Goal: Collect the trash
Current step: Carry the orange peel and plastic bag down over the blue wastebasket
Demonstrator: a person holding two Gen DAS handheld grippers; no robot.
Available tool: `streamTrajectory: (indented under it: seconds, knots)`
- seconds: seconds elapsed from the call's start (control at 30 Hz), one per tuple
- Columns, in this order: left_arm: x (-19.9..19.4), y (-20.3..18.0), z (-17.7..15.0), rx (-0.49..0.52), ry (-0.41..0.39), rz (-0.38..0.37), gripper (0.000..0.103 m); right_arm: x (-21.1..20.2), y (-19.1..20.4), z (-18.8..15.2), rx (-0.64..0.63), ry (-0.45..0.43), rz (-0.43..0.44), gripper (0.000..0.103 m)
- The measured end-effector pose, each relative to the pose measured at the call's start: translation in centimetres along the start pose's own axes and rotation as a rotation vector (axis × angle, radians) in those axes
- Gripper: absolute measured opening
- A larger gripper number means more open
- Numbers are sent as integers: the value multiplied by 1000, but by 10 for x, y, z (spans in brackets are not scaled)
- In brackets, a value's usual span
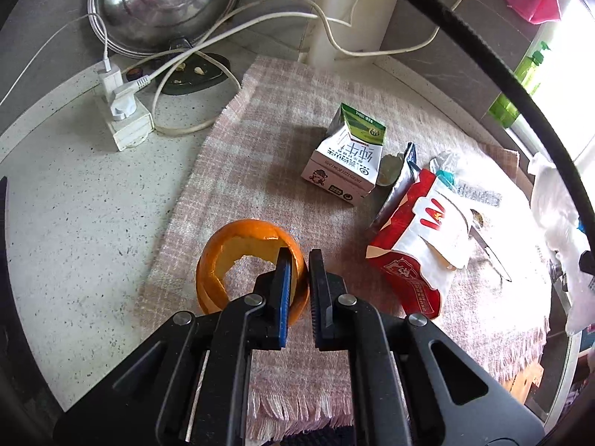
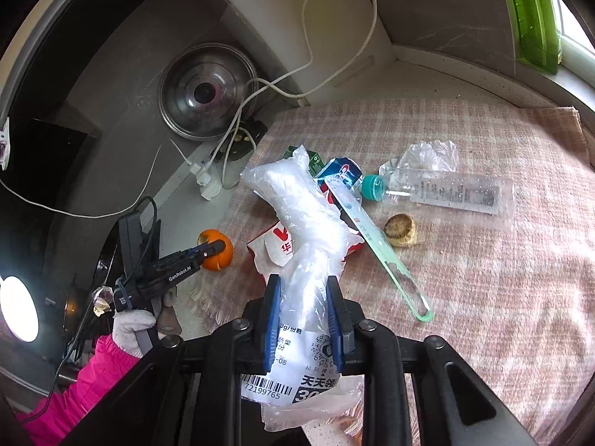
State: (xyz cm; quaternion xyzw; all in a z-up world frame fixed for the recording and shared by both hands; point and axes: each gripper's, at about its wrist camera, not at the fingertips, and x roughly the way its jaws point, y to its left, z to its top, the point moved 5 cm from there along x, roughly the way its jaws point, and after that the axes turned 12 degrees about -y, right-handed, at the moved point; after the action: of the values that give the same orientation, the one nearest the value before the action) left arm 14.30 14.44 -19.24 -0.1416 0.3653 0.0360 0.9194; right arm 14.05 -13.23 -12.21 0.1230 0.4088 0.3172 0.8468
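I count one orange peel (image 1: 223, 260) in my left gripper's (image 1: 297, 256) closed jaws, one barcoded "72199765" plastic bag (image 2: 305, 230) clamped in my right gripper (image 2: 303, 286).

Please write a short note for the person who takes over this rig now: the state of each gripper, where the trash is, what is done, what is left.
Left gripper: shut on the orange peel wall, at the cloth's near edge.
Right gripper: shut on the plastic bag.
Still on the cloth: milk carton, red wrapper, bottle, toothbrush, toothpaste tube, food scrap.
Done: nothing visibly bagged.
Left: bag the peel, then the rest.
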Motion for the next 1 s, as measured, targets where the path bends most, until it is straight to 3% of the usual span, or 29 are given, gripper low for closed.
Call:
streamTrajectory:
  seconds: [0.43, 0.77, 1.0]
  knots:
    - [-72, -3, -42, -16, -26, -59, 7, -22, 37, -69, -37, 33, 48, 22]
    - [-104, -20, -94, -11, 11, -103, 7, -22, 57, -129, -55, 92, 72, 22]
    - [-105, -31, -132, 6, 77, -135, 7, -6, 64, -172, -45, 155, 85, 22]
